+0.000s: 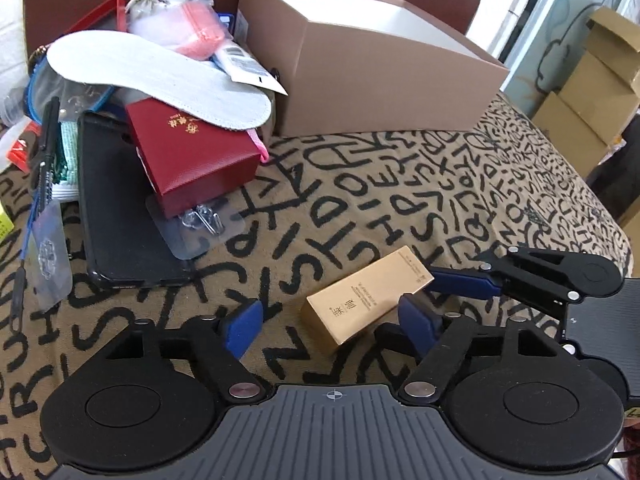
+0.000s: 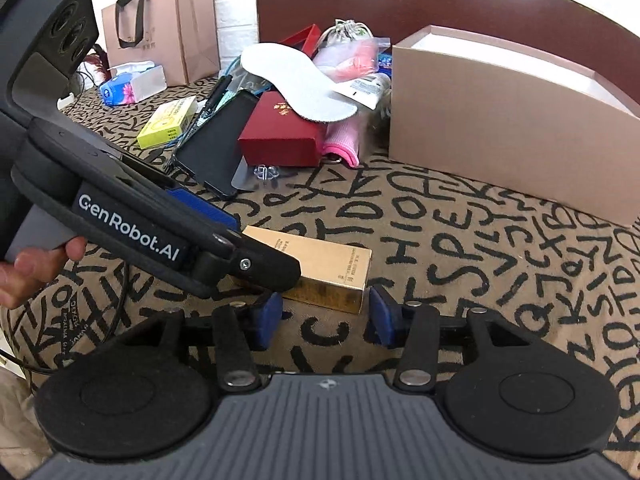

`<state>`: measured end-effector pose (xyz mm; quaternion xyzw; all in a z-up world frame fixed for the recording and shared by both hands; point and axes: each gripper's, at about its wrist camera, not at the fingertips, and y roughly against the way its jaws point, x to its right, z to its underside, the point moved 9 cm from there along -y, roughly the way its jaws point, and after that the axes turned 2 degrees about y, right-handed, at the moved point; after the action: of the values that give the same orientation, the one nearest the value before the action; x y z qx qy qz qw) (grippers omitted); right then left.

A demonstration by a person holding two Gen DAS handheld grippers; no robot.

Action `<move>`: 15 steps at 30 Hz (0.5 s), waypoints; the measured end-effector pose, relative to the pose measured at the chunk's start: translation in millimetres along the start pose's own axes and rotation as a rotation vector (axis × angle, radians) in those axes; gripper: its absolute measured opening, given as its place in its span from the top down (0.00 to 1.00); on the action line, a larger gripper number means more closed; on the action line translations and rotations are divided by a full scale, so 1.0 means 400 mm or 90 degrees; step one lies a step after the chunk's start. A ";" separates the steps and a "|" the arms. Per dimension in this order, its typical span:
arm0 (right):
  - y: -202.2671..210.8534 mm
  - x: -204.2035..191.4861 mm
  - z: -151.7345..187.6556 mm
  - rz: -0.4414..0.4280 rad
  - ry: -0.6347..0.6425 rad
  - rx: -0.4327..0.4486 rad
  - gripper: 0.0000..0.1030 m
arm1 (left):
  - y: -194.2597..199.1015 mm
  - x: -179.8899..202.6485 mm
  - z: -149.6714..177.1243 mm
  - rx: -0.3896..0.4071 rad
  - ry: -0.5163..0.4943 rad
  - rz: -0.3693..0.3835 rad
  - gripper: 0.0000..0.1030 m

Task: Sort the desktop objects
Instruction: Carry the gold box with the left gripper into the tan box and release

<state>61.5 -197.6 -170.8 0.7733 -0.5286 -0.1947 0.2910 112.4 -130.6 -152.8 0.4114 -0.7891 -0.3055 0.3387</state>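
Letter-print tabletop holds a gold box low in the frame, apart from the pile, so both spread tongs, left and right, can reach it.

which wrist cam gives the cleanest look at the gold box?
Left wrist: the gold box lies whole and unobstructed on the patterned cloth, top print visible. In the right wrist view the left gripper covers the box's left end; only its right part shows.
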 end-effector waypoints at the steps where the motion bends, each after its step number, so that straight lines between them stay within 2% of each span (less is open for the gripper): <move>1: 0.000 -0.001 -0.001 0.000 0.003 0.000 0.49 | -0.002 0.002 -0.001 -0.003 -0.001 0.006 0.28; 2: -0.002 -0.001 -0.002 -0.001 0.006 -0.001 0.49 | -0.002 0.006 -0.002 -0.007 -0.002 0.016 0.34; 3: -0.003 -0.001 -0.002 0.000 0.008 -0.003 0.49 | -0.001 0.011 -0.002 -0.012 -0.002 0.026 0.37; 12: -0.014 -0.004 -0.005 0.003 0.022 -0.008 0.49 | -0.023 0.013 -0.009 -0.019 -0.005 0.027 0.33; 13: -0.017 -0.005 -0.006 0.002 0.025 -0.007 0.49 | -0.024 0.014 -0.013 -0.018 -0.007 0.022 0.33; 14: -0.019 -0.004 -0.007 0.004 0.025 -0.006 0.50 | -0.023 0.015 -0.015 -0.018 -0.008 0.018 0.39; 15: -0.020 -0.002 -0.008 0.006 0.023 -0.006 0.51 | -0.021 0.016 -0.020 -0.016 -0.009 0.013 0.40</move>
<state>68.8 -193.9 -173.7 0.7731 -0.5257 -0.1816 0.3048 119.6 -141.6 -152.7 0.3968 -0.7918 -0.3145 0.3415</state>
